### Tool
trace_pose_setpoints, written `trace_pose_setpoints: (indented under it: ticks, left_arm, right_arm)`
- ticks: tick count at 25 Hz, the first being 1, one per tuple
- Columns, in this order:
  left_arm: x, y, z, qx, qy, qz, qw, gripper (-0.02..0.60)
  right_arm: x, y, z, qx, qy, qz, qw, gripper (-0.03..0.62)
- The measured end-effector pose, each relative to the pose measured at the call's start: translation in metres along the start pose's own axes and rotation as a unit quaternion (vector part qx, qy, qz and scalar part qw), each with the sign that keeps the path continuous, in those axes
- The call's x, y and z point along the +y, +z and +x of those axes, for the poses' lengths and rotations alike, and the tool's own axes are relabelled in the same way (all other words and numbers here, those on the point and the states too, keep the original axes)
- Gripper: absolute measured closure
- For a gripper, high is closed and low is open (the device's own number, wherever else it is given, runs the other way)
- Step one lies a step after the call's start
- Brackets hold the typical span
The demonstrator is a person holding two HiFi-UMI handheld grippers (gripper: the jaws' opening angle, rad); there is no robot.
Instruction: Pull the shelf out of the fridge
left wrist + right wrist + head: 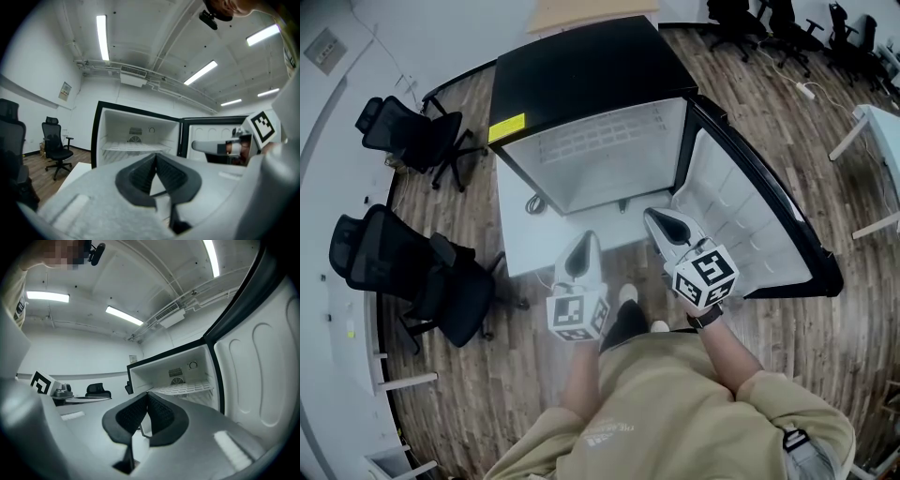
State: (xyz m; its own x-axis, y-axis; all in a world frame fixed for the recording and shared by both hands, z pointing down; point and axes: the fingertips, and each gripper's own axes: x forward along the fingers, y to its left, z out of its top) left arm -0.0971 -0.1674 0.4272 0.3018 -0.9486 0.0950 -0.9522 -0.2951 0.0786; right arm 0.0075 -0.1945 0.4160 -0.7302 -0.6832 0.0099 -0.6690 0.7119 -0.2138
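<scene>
- The left gripper (155, 156) has its dark pads clenched tip to tip, with nothing between them.
- The right gripper (146, 395) is likewise clenched, its pads meeting on nothing.
- Both grippers are held level and side by side in front of the person, and both point at the open fridge (581, 70). Neither touches it.
- In the left gripper view the right gripper shows at the right edge, its marker cube (262, 125) uppermost.
- The shelf (136, 146) is a white wire rack lying flat inside the fridge cavity, about halfway up.
- Its long axis runs side to side, from one inner wall to the other. Its front edge faces the grippers and stands well apart from both.
- In the right gripper view the shelf (185, 389) sits just beyond and to the right of the jaw tips.
- On the back wall above the shelf are a round fan vent (134, 138) and a small dial (193, 365).
- The fridge door (750, 216) stands swung wide on the person's right, its white liner moulded into pockets.
- The fridge top is black and bears a yellow label (506, 127).
- Black office chairs (412, 272) stand on the wooden floor (825, 309) to the left.
</scene>
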Motion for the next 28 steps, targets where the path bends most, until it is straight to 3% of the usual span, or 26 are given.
trace_pose_setpoints:
  ticks: [8, 14, 19, 24, 28]
  left_arm:
    - [0.029, 0.014, 0.047, -0.003, -0.025, 0.008, 0.9996, 0.58]
    - [0.047, 0.013, 0.076, 0.006, -0.038, 0.006, 0.9993, 0.58]
    - [0.061, 0.012, 0.095, 0.012, -0.043, 0.007, 0.999, 0.58]
    - [0.075, 0.01, 0.106, 0.02, -0.043, 0.005, 0.9989, 0.58]
    - [0.085, 0.011, 0.111, 0.021, -0.044, -0.003, 0.9988, 0.58]
  right_arm:
    - [-0.025, -0.006, 0.057, 0.008, 0.007, 0.084, 0.996, 0.585]
    - [-0.044, -0.015, 0.094, -0.003, 0.012, 0.165, 0.986, 0.582]
    - [-0.062, -0.021, 0.123, -0.035, 0.016, 0.273, 0.961, 0.559]
    - [-0.07, -0.023, 0.154, -0.049, 0.015, 0.312, 0.949, 0.514]
    - [-0.076, -0.024, 0.174, -0.084, 0.032, 0.388, 0.917, 0.432]
